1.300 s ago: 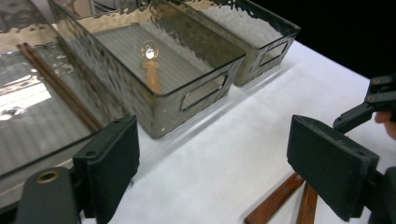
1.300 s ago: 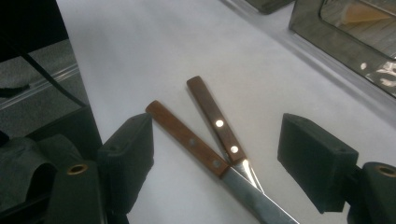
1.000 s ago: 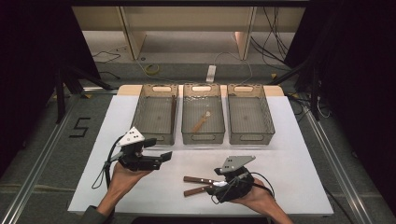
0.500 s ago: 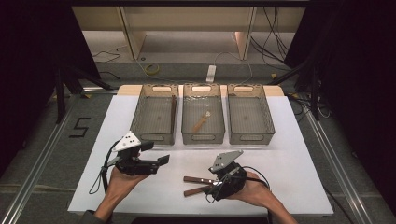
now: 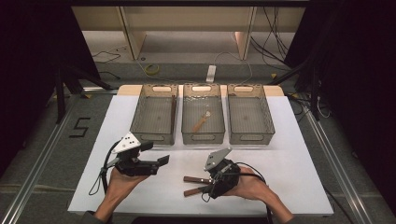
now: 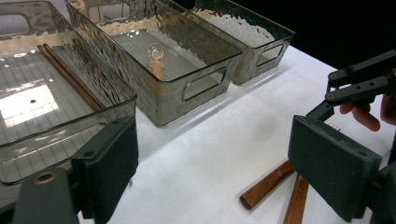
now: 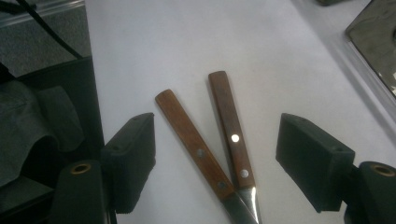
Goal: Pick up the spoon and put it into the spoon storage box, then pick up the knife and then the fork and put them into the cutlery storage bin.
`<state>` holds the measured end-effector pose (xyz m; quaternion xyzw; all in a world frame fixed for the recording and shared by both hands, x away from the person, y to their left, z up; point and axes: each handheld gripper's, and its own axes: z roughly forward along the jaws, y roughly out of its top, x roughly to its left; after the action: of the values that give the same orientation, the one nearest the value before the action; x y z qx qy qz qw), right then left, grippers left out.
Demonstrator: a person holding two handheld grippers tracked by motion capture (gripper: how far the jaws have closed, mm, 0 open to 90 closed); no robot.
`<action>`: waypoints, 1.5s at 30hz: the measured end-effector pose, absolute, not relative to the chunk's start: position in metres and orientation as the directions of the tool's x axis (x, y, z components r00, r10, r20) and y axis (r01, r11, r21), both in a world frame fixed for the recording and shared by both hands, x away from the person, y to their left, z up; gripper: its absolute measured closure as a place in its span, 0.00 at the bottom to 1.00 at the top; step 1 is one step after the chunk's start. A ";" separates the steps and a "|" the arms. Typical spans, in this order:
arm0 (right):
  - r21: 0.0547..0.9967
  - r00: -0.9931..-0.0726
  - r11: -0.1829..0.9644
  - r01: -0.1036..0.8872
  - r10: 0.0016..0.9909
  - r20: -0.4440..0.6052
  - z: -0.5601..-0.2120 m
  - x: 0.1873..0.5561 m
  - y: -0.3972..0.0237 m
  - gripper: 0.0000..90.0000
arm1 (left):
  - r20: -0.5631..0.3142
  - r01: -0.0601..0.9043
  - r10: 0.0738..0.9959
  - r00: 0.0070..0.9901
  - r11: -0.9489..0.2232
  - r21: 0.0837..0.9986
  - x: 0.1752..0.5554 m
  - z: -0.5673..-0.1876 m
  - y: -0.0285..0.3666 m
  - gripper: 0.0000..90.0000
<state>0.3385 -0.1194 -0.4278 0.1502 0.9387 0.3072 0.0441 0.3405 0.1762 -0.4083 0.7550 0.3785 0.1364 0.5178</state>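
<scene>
Three clear bins (image 5: pixel 201 122) sit side by side; left holds chopsticks (image 5: pixel 173 112), middle what looks like a spoon (image 5: pixel 202 121).

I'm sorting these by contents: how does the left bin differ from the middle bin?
The left bin holds long dark sticks, seemingly chopsticks, lying along its right wall; the middle bin holds a small wooden spoon lying at a slant near its centre. The left bin stands nearest the left gripper; the middle bin stands between two others. Both are clear, ribbed, rectangular, with handle cut-outs.
</scene>
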 end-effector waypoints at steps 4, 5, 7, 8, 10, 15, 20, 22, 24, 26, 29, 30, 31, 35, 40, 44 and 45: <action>0.558 -0.953 0.789 0.257 0.303 0.011 -0.430 0.340 -0.115 0.33 | -0.180 0.428 0.711 0.680 -0.185 0.885 0.341 -0.409 0.176 0.18; 0.554 -0.953 0.792 0.256 0.304 0.007 -0.431 0.341 -0.114 0.33 | -0.180 0.429 0.711 0.679 -0.186 0.884 0.341 -0.409 0.176 0.18; 0.545 -0.955 0.798 0.256 0.297 0.013 -0.432 0.342 -0.112 0.33 | -0.179 0.428 0.711 0.680 -0.187 0.884 0.340 -0.410 0.176 0.18; 0.544 -0.955 0.799 0.255 0.298 0.009 -0.433 0.342 -0.111 0.33 | -0.178 0.428 0.712 0.679 -0.187 0.884 0.340 -0.410 0.175 0.18; 0.537 -0.957 0.805 0.251 0.289 0.015 -0.433 0.343 -0.109 0.34 | -0.180 0.429 0.713 0.677 -0.185 0.884 0.341 -0.410 0.176 0.18; 0.525 -0.961 0.814 0.247 0.277 0.022 -0.435 0.344 -0.106 0.35 | -0.174 0.423 0.712 0.680 -0.188 0.887 0.340 -0.410 0.175 0.18; 0.503 -0.965 0.831 0.236 0.262 0.018 -0.439 0.344 -0.102 0.39 | -0.163 0.414 0.715 0.680 -0.190 0.890 0.338 -0.410 0.174 0.18; 0.490 -0.968 0.843 0.221 0.249 0.008 -0.440 0.343 -0.101 0.40 | -0.160 0.411 0.713 0.683 -0.195 0.890 0.338 -0.410 0.175 0.18; 0.482 -0.970 0.850 0.211 0.244 -0.005 -0.442 0.342 -0.099 0.41 | -0.160 0.411 0.713 0.682 -0.194 0.891 0.338 -0.411 0.176 0.18; 0.467 -0.971 0.859 0.209 0.241 -0.009 -0.443 0.341 -0.098 0.44 | -0.160 0.412 0.714 0.681 -0.193 0.891 0.338 -0.411 0.176 0.18; 0.451 -0.976 0.875 0.178 0.215 -0.031 -0.447 0.341 -0.095 0.46 | -0.158 0.410 0.713 0.683 -0.196 0.891 0.338 -0.411 0.175 0.18; 0.459 -0.975 0.871 0.177 0.218 -0.037 -0.450 0.340 -0.094 0.47 | -0.157 0.410 0.713 0.684 -0.197 0.891 0.338 -0.411 0.175 0.18; 0.435 -0.978 0.884 0.172 0.207 -0.034 -0.450 0.340 -0.093 0.49 | -0.156 0.409 0.713 0.684 -0.197 0.891 0.338 -0.411 0.175 0.18; 0.414 -0.980 0.896 0.162 0.195 -0.039 -0.453 0.339 -0.092 0.55 | -0.161 0.411 0.713 0.682 -0.193 0.891 0.338 -0.411 0.176 0.18; 0.401 -0.979 0.901 0.162 0.198 -0.050 -0.457 0.338 -0.091 0.59 | -0.159 0.410 0.711 0.684 -0.195 0.891 0.337 -0.411 0.175 0.18; 0.365 -0.979 0.916 0.166 0.197 -0.051 -0.458 0.337 -0.091 0.61 | -0.159 0.412 0.712 0.684 -0.197 0.890 0.337 -0.411 0.175 0.18; 0.366 -0.979 0.916 0.165 0.197 -0.049 -0.458 0.337 -0.091 0.62 | -0.161 0.412 0.712 0.684 -0.194 0.890 0.337 -0.411 0.175 0.18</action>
<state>0.3375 -0.0912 -0.4581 0.0926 0.9778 0.1829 0.0425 0.3375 0.1752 -0.4110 0.7590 0.3702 0.1454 0.5155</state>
